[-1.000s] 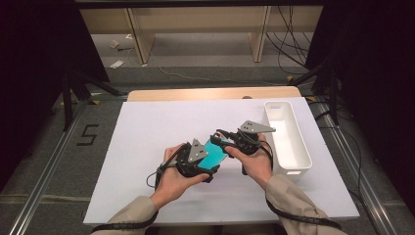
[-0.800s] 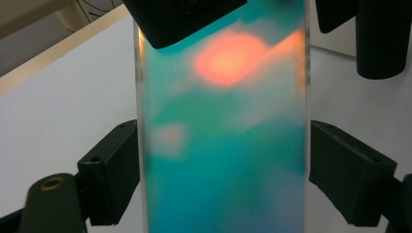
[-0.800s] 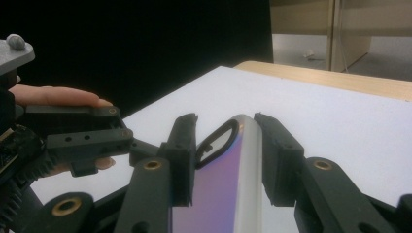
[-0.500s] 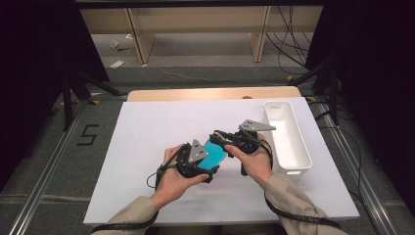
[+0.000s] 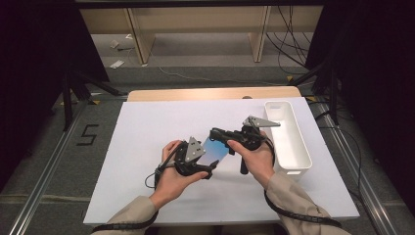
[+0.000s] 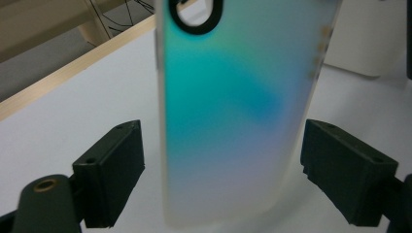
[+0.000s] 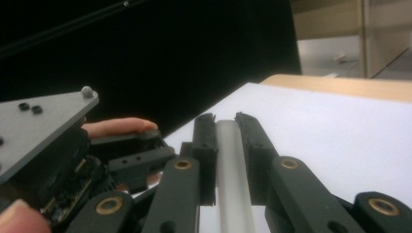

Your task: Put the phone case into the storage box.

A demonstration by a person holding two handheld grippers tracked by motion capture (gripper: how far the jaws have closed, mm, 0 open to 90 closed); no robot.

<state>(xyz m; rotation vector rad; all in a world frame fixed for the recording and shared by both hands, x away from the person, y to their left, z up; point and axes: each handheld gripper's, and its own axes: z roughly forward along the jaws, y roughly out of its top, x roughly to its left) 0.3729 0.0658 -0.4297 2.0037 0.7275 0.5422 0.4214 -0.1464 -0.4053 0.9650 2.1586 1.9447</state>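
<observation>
An iridescent teal phone case (image 5: pixel 215 148) with a round black-rimmed camera hole (image 6: pixel 195 14) is held above the white table (image 5: pixel 147 127). My right gripper (image 5: pixel 219 135) is shut on its thin edge, which shows as a pale strip (image 7: pixel 228 160) between the two black jaws. My left gripper (image 5: pixel 204 166) stands open around the case's lower end. In the left gripper view the case (image 6: pixel 233 111) rises between the left gripper's (image 6: pixel 228 179) jaws, with a gap on each side. The left gripper's grey plate (image 7: pixel 43 121) shows close by in the right gripper view.
A long white bin (image 5: pixel 288 142) stands at the right side of the table, just beside the right hand. A wooden strip (image 5: pixel 210 93) edges the table's far side. Beyond it are wooden legs and cables on the floor.
Both hands have stayed almost in place. The case has tipped slightly between the grippers, and the right gripper still holds it.
</observation>
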